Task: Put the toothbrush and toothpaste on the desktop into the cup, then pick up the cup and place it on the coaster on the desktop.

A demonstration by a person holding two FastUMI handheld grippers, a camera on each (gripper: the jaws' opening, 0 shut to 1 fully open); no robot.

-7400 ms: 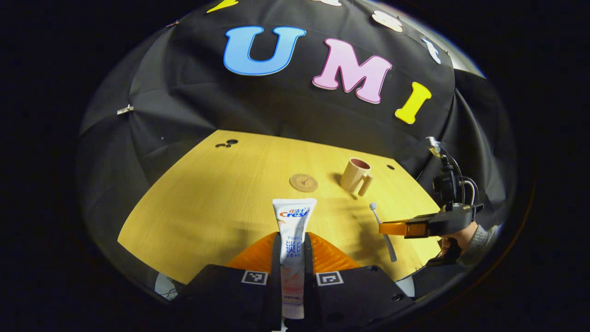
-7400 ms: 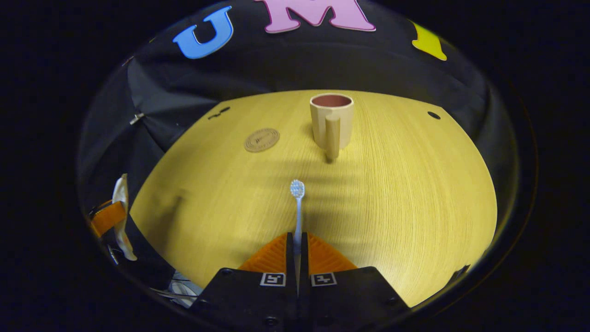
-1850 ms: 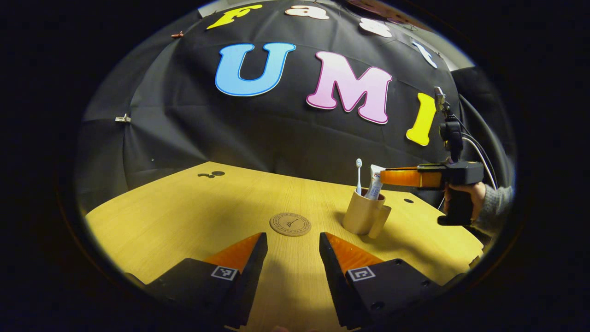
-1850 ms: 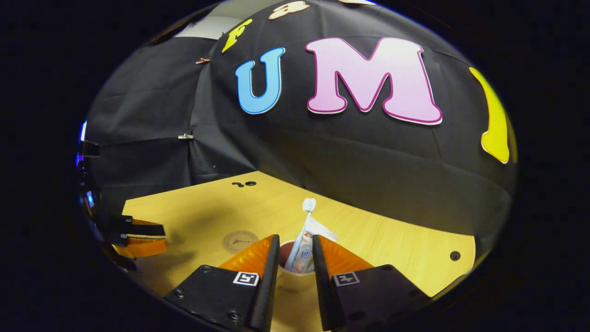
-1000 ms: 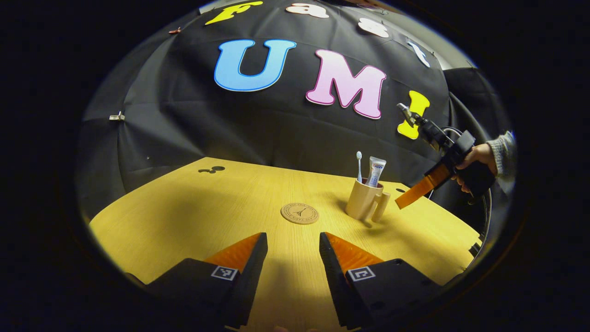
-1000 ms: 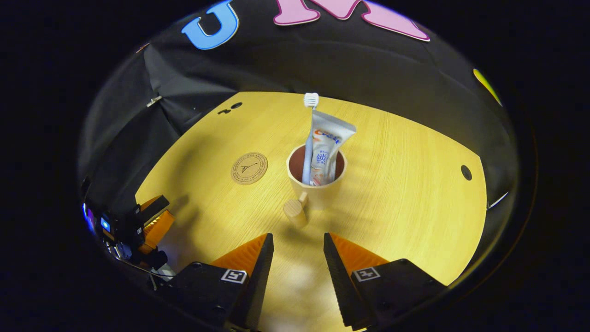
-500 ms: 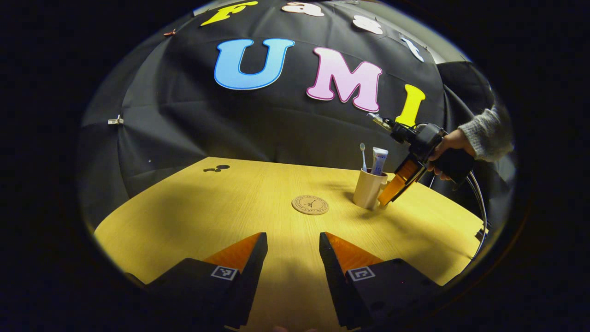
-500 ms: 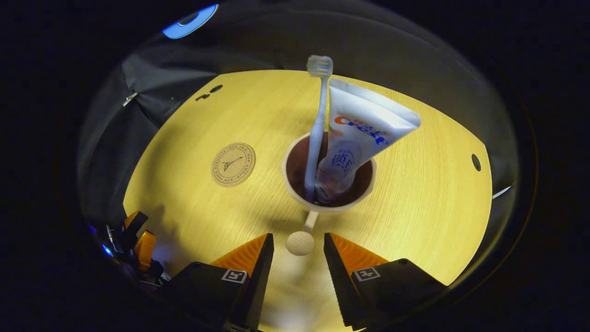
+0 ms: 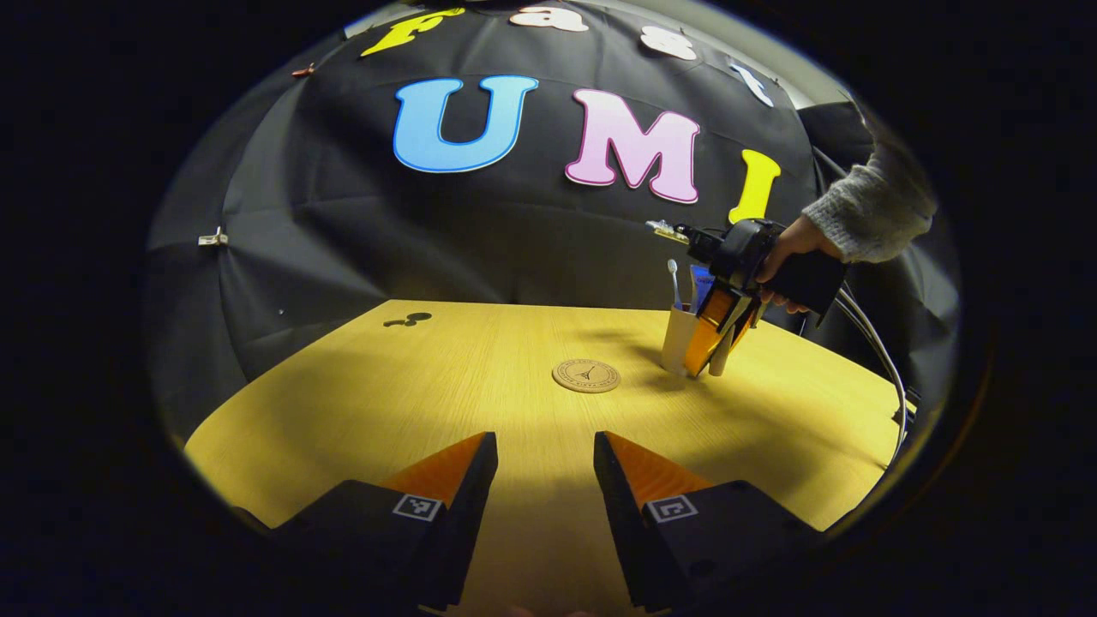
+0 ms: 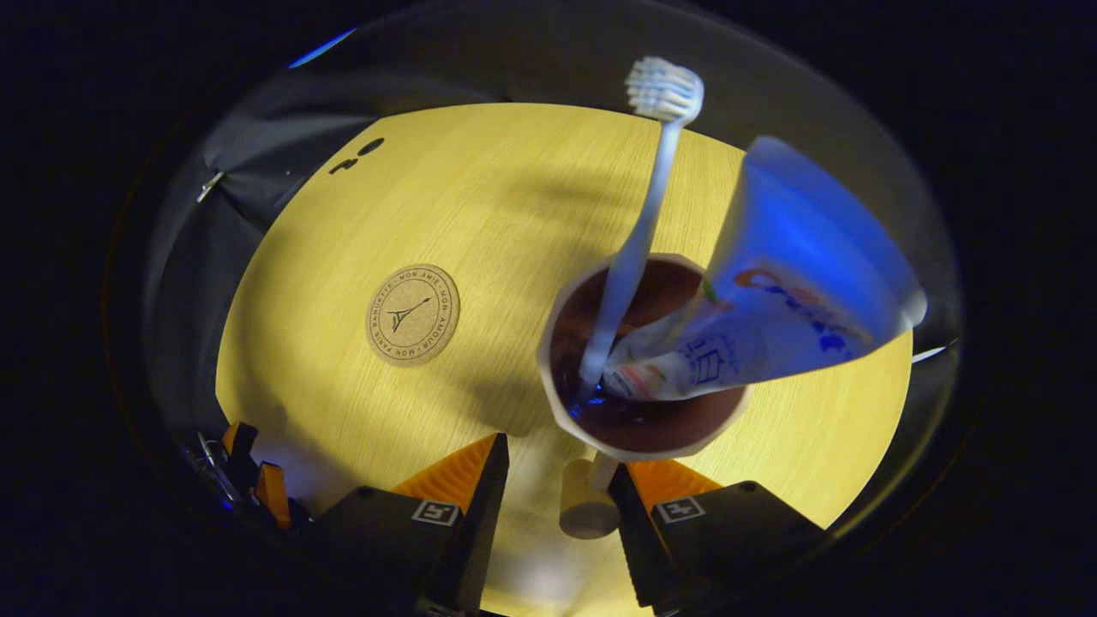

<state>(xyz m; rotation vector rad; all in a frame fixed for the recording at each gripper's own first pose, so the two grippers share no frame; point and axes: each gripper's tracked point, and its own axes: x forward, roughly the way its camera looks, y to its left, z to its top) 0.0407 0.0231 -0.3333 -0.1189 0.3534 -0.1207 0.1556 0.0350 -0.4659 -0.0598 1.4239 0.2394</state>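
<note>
**Right gripper at cup handle; cup not yet on coaster**

Cup [image 10: 638, 433] stands on the desktop [image 10: 480, 206], beside the round coaster [image 10: 412, 314] but apart from it. Toothbrush [image 10: 638, 231] stands upright in the cup, bristles up; toothpaste [image 10: 771, 317] leans inside next to it, crimped end up.

Right gripper [image 10: 553, 480]: jaws apart, straddling the cup's handle [image 10: 587, 506]. The handle sits close to the right finger; contact cannot be confirmed at this angle. In the left gripper view the right gripper [image 9: 716, 334] tilts down at the cup [image 9: 677, 338], held by a hand [image 9: 784, 257] in a grey knit sleeve [image 9: 870, 210].

Left gripper [image 9: 540, 458]: jaws apart, holding nothing, low over the near desktop, well back from the coaster [image 9: 585, 375].
</note>
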